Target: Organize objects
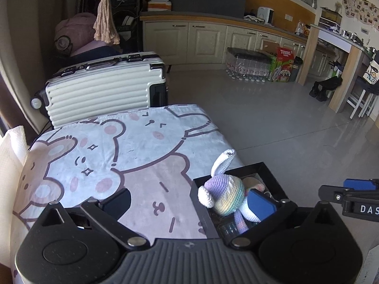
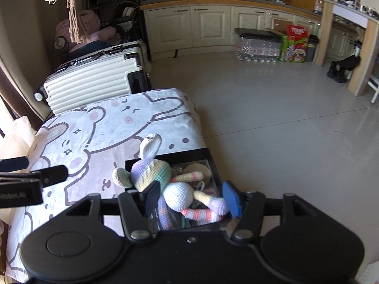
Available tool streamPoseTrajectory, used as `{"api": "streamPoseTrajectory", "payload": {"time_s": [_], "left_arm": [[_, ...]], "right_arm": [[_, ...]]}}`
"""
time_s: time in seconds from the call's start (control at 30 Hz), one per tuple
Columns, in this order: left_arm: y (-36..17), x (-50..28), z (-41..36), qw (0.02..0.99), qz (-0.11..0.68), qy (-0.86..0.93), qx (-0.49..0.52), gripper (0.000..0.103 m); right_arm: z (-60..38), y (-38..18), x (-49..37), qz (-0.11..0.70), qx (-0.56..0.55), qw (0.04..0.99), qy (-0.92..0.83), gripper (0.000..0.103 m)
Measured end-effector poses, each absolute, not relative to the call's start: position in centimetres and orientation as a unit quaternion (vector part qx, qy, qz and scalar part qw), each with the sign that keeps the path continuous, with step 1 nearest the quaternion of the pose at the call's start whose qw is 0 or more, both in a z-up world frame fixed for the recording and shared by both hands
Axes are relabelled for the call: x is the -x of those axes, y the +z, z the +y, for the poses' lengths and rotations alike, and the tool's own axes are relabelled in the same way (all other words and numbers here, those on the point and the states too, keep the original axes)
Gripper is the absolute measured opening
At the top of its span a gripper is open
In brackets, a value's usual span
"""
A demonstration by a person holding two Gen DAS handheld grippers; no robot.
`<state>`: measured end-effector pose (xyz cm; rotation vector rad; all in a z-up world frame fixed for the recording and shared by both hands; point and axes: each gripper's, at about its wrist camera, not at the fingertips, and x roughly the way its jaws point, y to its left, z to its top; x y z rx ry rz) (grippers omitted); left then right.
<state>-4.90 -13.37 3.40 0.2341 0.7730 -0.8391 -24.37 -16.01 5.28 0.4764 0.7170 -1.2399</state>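
**Crochet rabbit dropped into the black box, both grippers empty**

I hold a gripper in each hand above a table draped in a cartoon-bear blanket (image 1: 132,156). At the blanket's near right corner, by the edge over the floor, sits an open black box (image 2: 189,152). A pastel rainbow crochet rabbit (image 2: 165,179) lies on top of the box's contents, its head and one white ear poking over the box's left wall, its striped legs trailing toward me.

My left gripper (image 1: 191,203) is spread as wide as it goes and holds nothing; one finger hangs over bare blanket, the other in front of the rabbit. My right gripper (image 2: 193,197) is about half open. The rabbit's body shows between its fingers, but the pads do not press on it, so I judge it released.

Other small things lie under the rabbit; I cannot make them out. The rest of the blanket is bare, so the tidying looks nearly finished. The rabbit's protruding ear and head may need tucking in.
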Motion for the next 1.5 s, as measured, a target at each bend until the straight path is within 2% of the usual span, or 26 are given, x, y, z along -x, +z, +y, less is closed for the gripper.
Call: {"api": "streamPoseTrajectory", "payload": {"time_s": [0.23, 0.3, 0.37, 0.47, 0.67, 1.5], "left_arm": [[3.3, 6.2, -12.3, 0.836, 0.363, -0.389, -0.134, 0.103], [3.3, 6.5, -12.1, 0.835, 0.361, -0.39, -0.141, 0.103], [3.5, 6.9, -11.9, 0.835, 0.359, -0.393, -0.141, 0.103], [3.5, 7.1, -11.4, 0.837, 0.36, -0.39, -0.136, 0.103], [3.4, 6.9, -10.8, 0.841, 0.367, -0.372, -0.139, 0.103], [2.8, 6.7, -10.7, 0.841, 0.378, -0.35, -0.162, 0.103]], "right_arm": [[-14.1, 5.5, 24.8, 0.325, -0.213, 0.714, -0.582, 0.069], [-13.7, 5.6, 24.9, 0.329, -0.212, 0.709, -0.587, 0.081], [-13.2, 5.6, 24.8, 0.331, -0.21, 0.707, -0.588, 0.082], [-12.6, 5.6, 24.8, 0.336, -0.209, 0.702, -0.592, 0.091], [-12.0, 5.5, 24.9, 0.339, -0.208, 0.691, -0.604, 0.098], [-11.8, 5.2, 24.9, 0.355, -0.202, 0.677, -0.613, 0.101]]}}
